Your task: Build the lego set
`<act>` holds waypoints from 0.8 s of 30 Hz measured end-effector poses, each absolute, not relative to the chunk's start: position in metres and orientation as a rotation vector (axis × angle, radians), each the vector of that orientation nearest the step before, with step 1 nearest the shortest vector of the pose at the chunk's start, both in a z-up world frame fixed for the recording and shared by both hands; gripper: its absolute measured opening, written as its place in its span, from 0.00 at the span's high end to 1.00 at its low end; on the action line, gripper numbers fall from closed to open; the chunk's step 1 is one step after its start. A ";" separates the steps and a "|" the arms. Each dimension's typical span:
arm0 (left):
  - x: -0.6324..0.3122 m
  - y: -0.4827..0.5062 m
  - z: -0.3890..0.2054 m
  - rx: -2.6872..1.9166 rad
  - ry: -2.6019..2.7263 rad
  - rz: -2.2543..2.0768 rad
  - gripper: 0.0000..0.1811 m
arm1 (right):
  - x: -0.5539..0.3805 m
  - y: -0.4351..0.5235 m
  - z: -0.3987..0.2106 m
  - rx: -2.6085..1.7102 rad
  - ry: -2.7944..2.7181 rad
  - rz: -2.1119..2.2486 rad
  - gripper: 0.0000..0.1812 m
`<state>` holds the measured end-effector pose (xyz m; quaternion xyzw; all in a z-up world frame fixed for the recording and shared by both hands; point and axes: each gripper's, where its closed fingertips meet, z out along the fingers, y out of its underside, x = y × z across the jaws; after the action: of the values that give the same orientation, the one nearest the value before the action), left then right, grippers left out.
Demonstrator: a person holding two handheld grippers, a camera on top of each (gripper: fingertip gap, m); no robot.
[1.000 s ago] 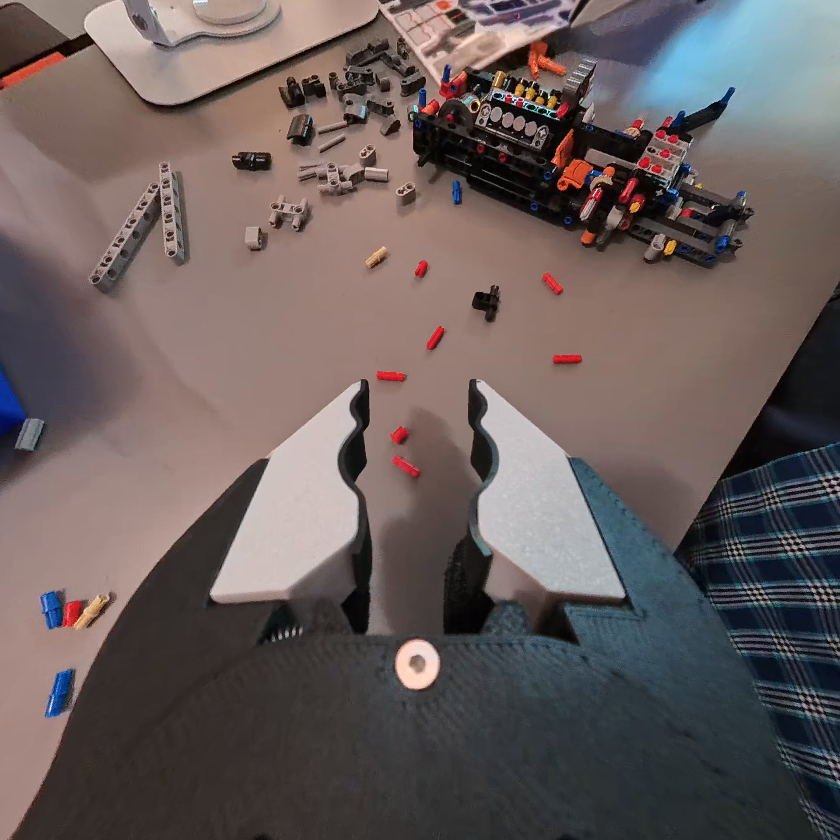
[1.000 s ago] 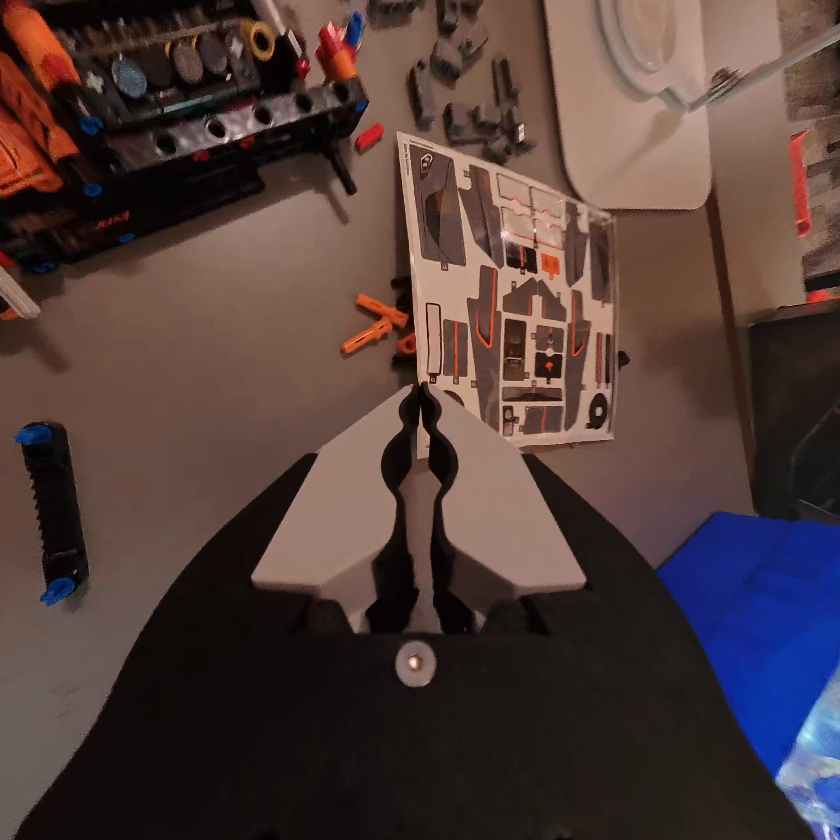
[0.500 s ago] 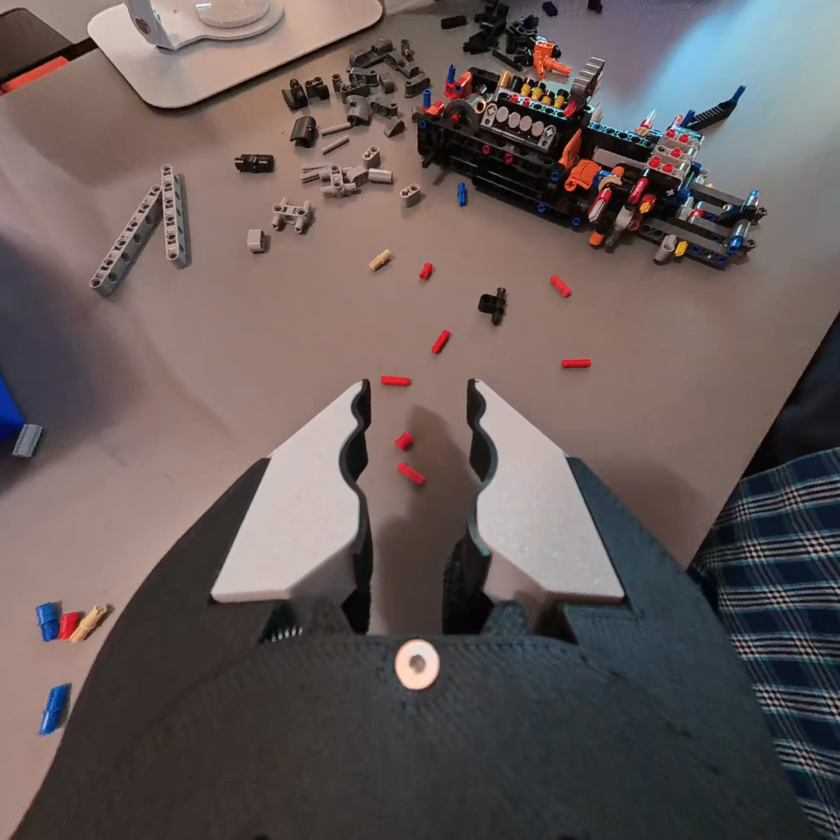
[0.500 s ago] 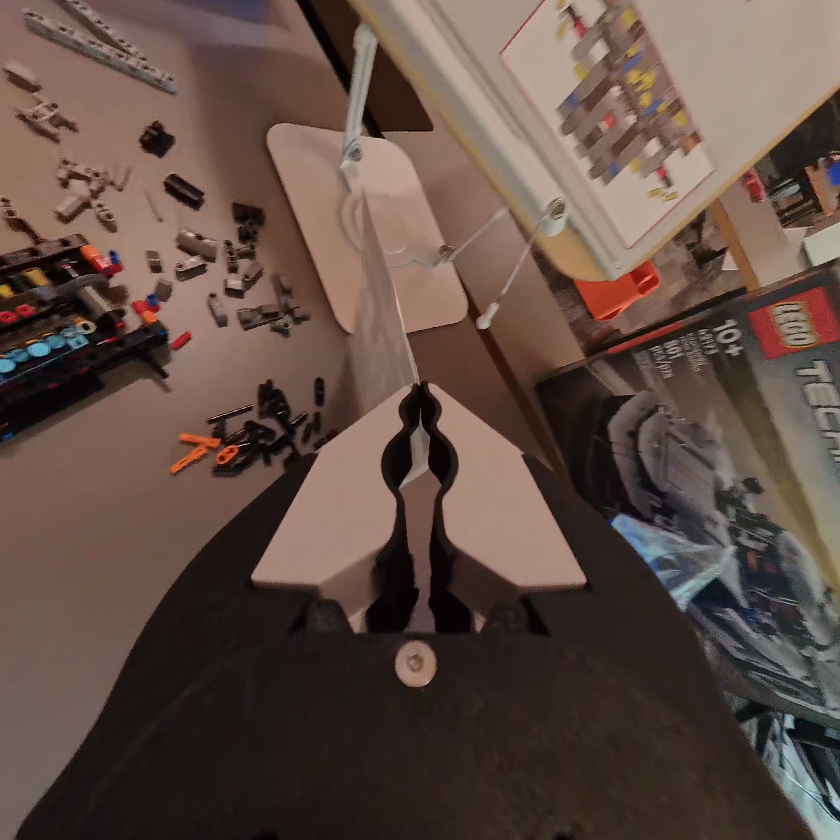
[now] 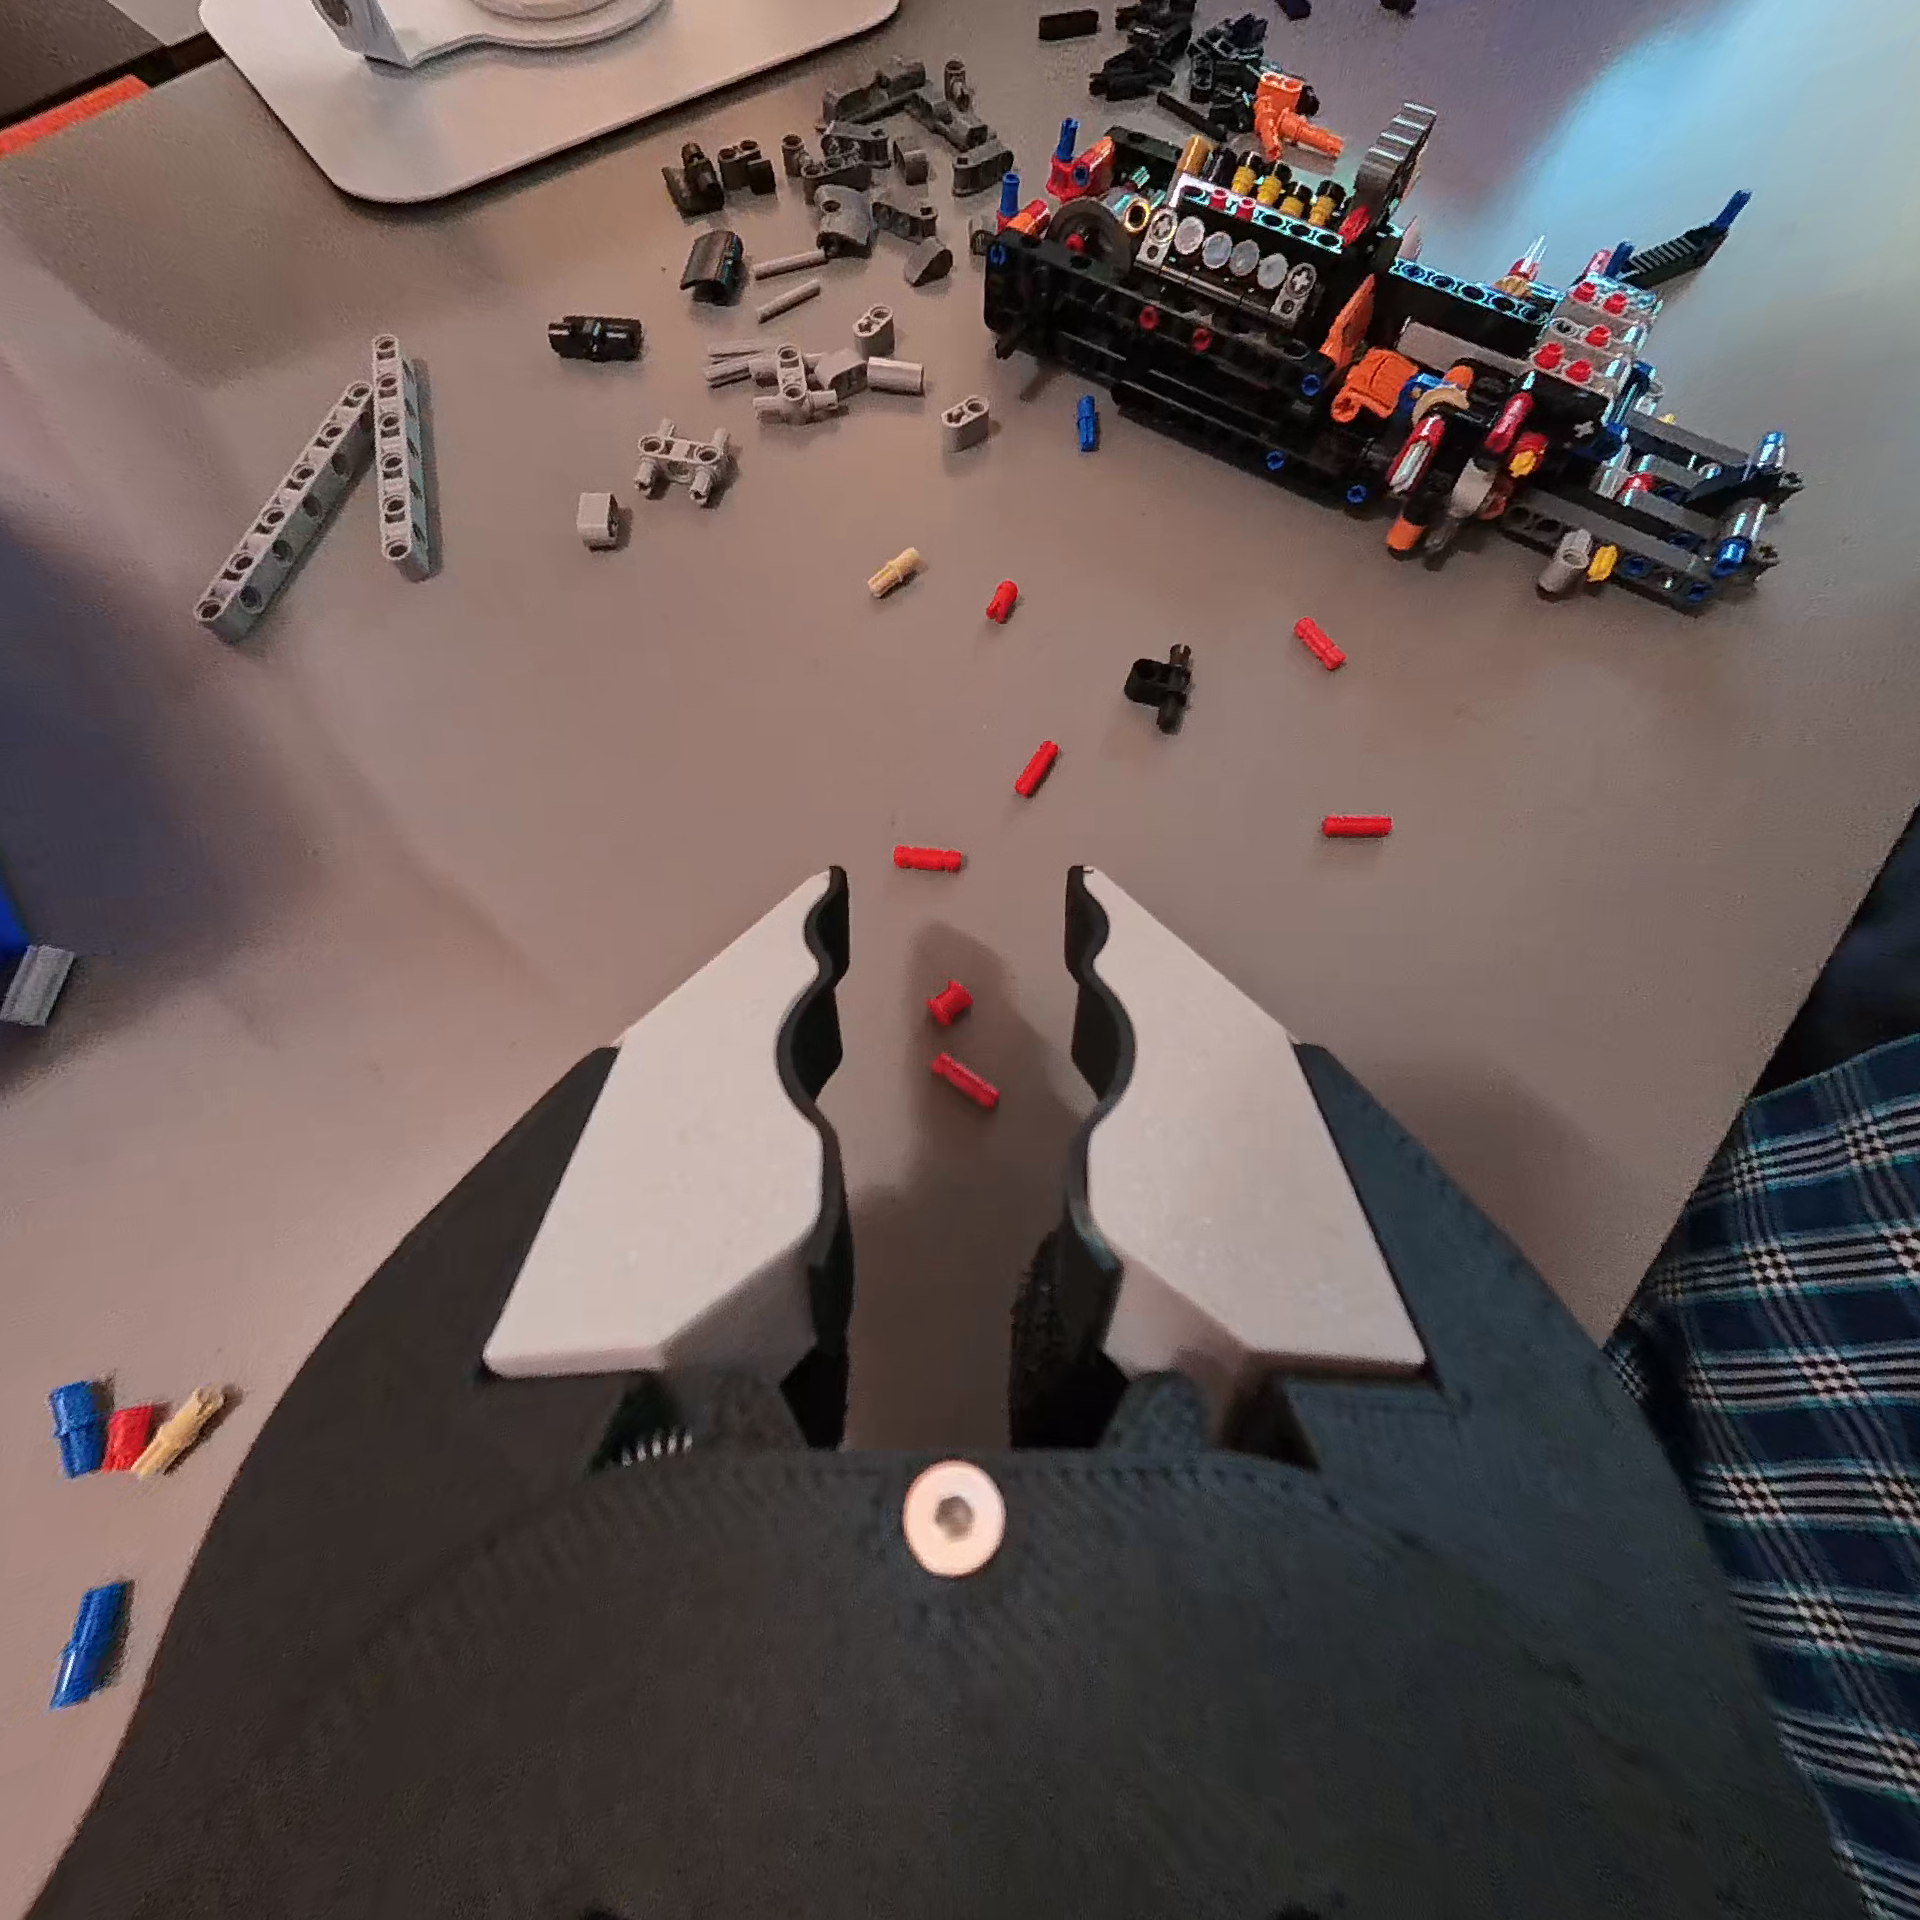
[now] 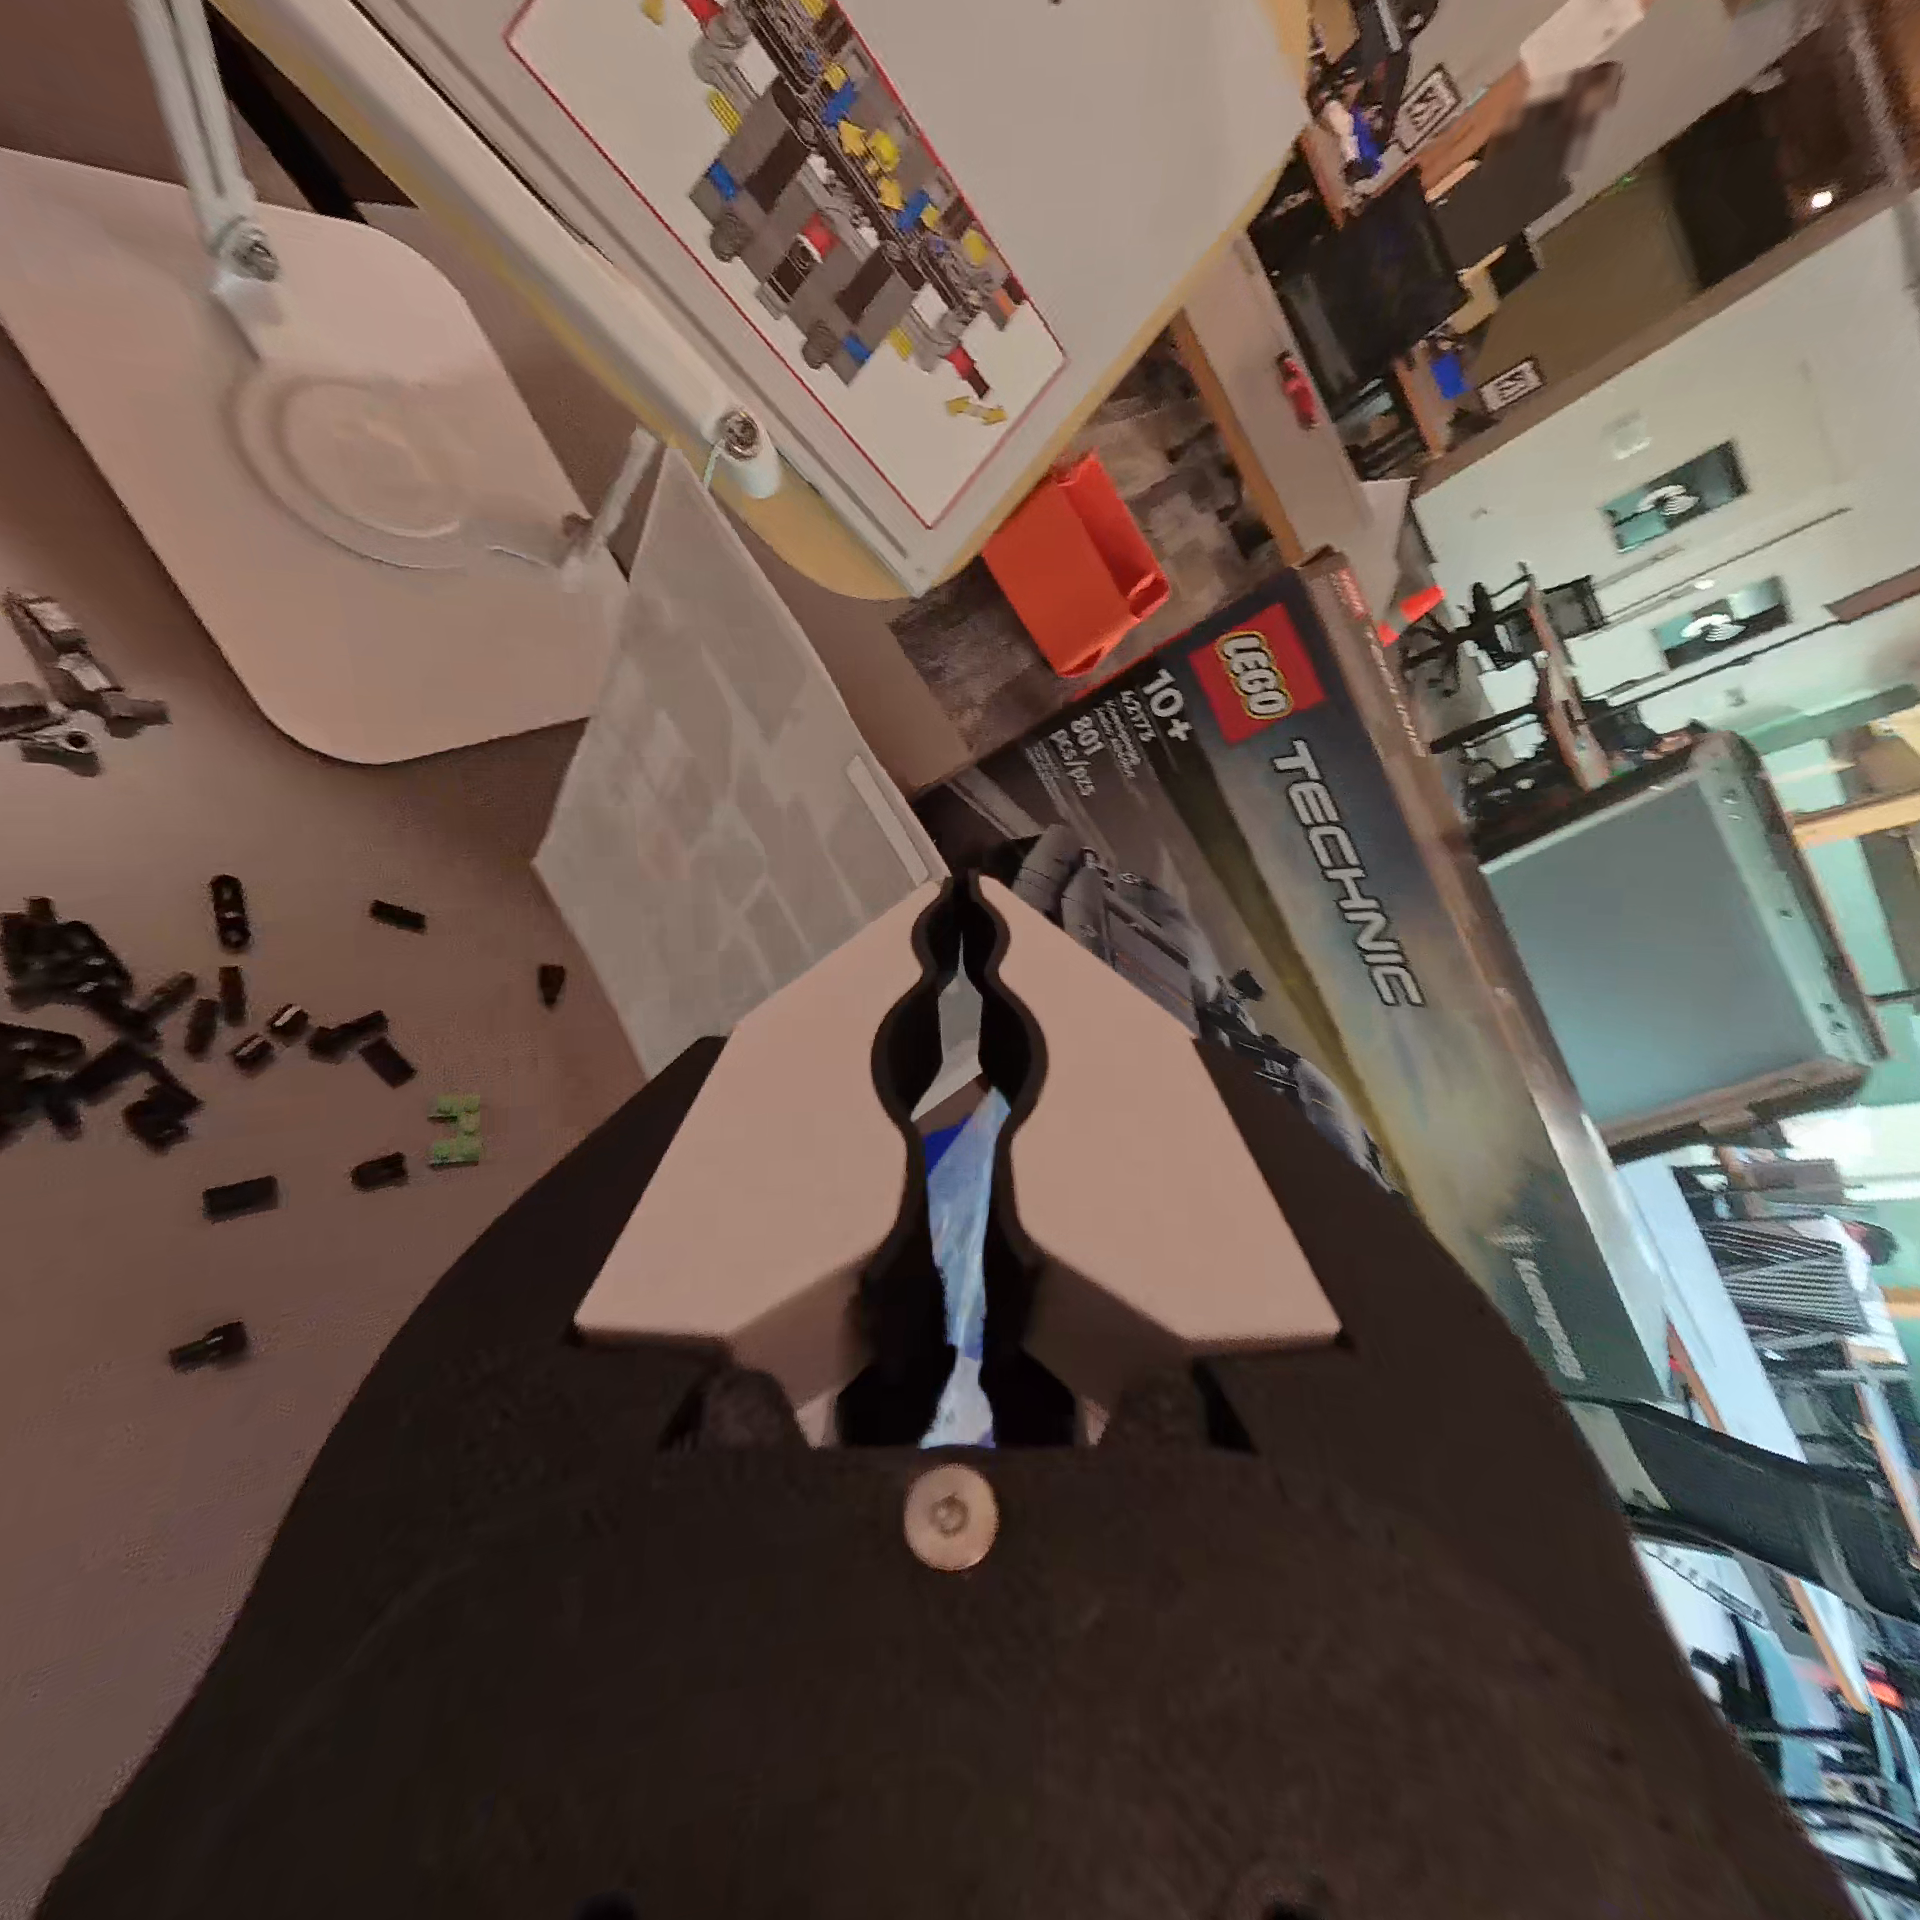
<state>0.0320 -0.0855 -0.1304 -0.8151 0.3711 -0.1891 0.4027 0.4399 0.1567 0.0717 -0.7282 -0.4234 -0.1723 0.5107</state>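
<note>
Since the earlier frames, the sticker sheet (image 6: 717, 800) has been lifted off the table (image 5: 520, 790) by the right hand-held gripper (image 6: 962, 896), whose jaws are pressed together on the sheet's edge; the sheet is now seen from its pale back, raised ahead and to the left of the fingertips. The right view has been swung from the table up toward the propped instruction booklet (image 6: 831, 208) and the set's box (image 6: 1299, 935), which lies to the right of the fingertips.

The left hand-held gripper (image 5: 956, 878) is little changed: it is held wide apart and empty above the table, with two red pins (image 5: 961, 1044) seen on the table between its fingers. The partly built lego model (image 5: 1351, 343) is set well ahead and to the right, near the table's right edge, where a plaid sleeve (image 5: 1808, 1403) is seen. Open table is left ahead and to the left, up to the grey beams (image 5: 332, 478) and loose grey parts (image 5: 821, 364).
</note>
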 end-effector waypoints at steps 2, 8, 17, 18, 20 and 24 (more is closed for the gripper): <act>0.032 -0.084 -0.131 -2.061 0.937 -0.475 0.77 | 0.442 0.148 0.067 -1.735 -1.025 -0.430 1.00; 0.040 -0.076 -0.123 -2.042 0.895 -0.500 0.77 | 0.456 0.103 -0.016 -1.845 -1.104 -0.507 1.00; 0.048 -0.074 -0.121 -2.054 0.834 -0.529 0.77 | 0.402 0.036 -0.089 -2.138 -1.223 0.079 0.82; 0.049 -0.074 -0.122 -2.055 0.825 -0.531 0.77 | 0.386 0.043 -0.083 -2.116 -1.231 0.134 0.84; 0.050 -0.076 -0.122 -2.060 0.819 -0.529 0.77 | 0.357 0.064 -0.088 -2.127 -1.259 0.207 0.85; 0.045 -0.081 -0.120 -2.062 0.786 -0.514 0.77 | 0.327 0.103 -0.128 -2.227 -1.303 0.296 0.87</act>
<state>0.0446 -0.0812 -0.1202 -0.8241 0.3143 -0.2056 0.4240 0.3267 0.1032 -0.1283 -0.8259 -0.4833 0.1099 0.2690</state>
